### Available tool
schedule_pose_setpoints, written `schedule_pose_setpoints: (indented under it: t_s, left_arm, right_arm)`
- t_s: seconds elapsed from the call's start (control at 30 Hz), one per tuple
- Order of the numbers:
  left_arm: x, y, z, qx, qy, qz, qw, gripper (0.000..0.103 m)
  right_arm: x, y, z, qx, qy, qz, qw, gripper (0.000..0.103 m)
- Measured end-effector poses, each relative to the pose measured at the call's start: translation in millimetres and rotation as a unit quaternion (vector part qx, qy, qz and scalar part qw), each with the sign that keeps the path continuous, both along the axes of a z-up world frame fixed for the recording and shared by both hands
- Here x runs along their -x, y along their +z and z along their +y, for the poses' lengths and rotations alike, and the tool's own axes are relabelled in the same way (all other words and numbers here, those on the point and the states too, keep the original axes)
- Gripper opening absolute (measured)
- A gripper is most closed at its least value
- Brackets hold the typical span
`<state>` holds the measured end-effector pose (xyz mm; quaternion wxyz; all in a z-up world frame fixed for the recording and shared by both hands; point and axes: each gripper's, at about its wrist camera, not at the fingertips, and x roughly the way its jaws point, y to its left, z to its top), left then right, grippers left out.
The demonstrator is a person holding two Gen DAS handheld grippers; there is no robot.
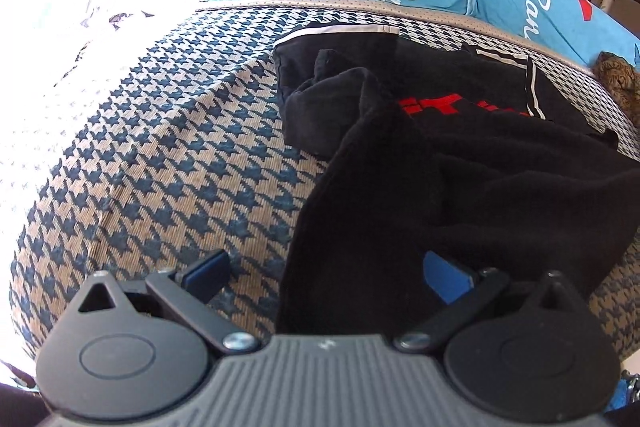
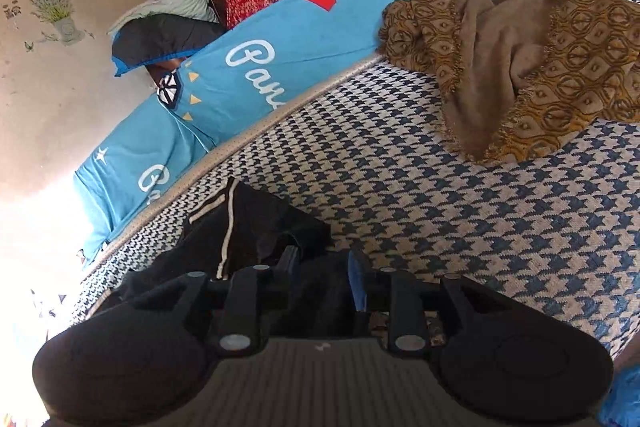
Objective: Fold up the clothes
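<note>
I read the black garment as lying bunched on the houndstooth-covered bed, with a red print and white-striped edges showing among its folds.

Left gripper: the fingers stand wide apart. A flap of the black cloth hangs between them, but neither blue pad presses on it, so I hold nothing here.

Right gripper: the fingers stand narrower, with dark cloth between them. I cannot tell whether they pinch it.

Hazards from here:
- The fabric is soft, thick-looking and matte. Several layers overlap, so a pinch may catch two layers and drag the whole heap instead of one edge.
- Black on black hides seams and corners. I may mistake a crease for a hem; the white stripes are the only dependable markers.
- The woven bed cover looks coarse. It may grip the cloth and skew any fold I pull across it.
- A brown patterned cloth with fringed edges lies well apart, toward the blue bolster.
</note>
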<state>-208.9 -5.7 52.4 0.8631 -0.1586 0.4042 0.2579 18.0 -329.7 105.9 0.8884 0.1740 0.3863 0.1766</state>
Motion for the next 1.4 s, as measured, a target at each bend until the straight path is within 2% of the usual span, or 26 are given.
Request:
schedule_pose_setpoints:
  t_s: [0.13,0.33,0.53,0.77,0.93,1.1,1.4]
  left_arm:
    - [3.1,0.5,-5.4,0.003,-0.01,-0.004,0.9999,0.103]
    - [14.4,11.7,-17.0,-0.004,-0.019,-0.031,0.9993,0.103]
    - [22.8,21.8,-43.8,-0.009,-0.075,-0.055,0.9956,0.103]
    - [14.6,10.1,-86.3,-0.008,-0.161,-0.04,0.9861,0.103]
    - [2.2,-8.3,-109.9,-0.017,-0.198,-0.009,0.9801,0.103]
    - [-3.8,-10.5,-117.3,-0.032,-0.191,-0.007,0.9811,0.103]
    - [-21.5,9.8,-84.4,-0.045,-0.127,-0.022,0.9907,0.103]
  right_arm:
    - [1.0,-7.7,2.1,0.021,0.021,0.018,0.999,0.027]
    - [6.5,-17.6,10.1,0.044,0.067,0.042,0.996,0.028]
    - [12.1,-27.5,18.1,0.066,0.113,0.065,0.989,0.028]
    - [29.6,-41.1,56.0,0.122,0.207,0.061,0.969,0.028]
    - [35.7,-45.0,71.1,0.136,0.23,0.052,0.962,0.028]
    - [28.1,-40.2,73.1,0.092,0.216,0.05,0.971,0.028]
    - [10.7,-29.8,96.4,0.04,0.194,0.025,0.98,0.028]
